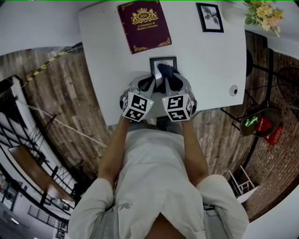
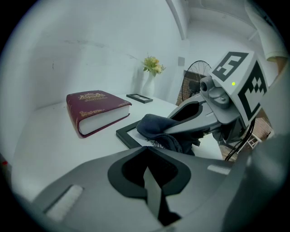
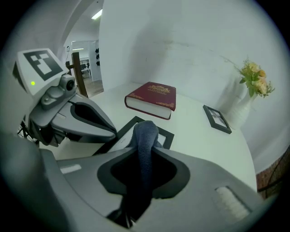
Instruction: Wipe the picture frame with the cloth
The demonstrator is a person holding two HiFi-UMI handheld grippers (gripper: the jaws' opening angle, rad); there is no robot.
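Note:
A black picture frame [image 1: 163,59] lies flat on the white table [image 1: 205,70], just ahead of both grippers. My right gripper [image 3: 144,158] is shut on a dark blue cloth [image 3: 145,133], which hangs out of the jaws onto the frame's [image 3: 166,136] glass. From the left gripper view the cloth [image 2: 156,125] bunches on the frame [image 2: 128,134] under the right gripper [image 2: 183,129]. My left gripper [image 2: 147,171] has its jaws together with nothing showing between them. Its tip [image 3: 108,130] sits at the frame's left edge; whether it touches is unclear.
A maroon book [image 1: 144,25] lies beyond the frame. A smaller framed picture [image 1: 210,17] and a white vase of flowers [image 1: 264,13] stand at the far right. The table's near edge runs under the grippers. A fan [image 2: 192,81] stands off its right side.

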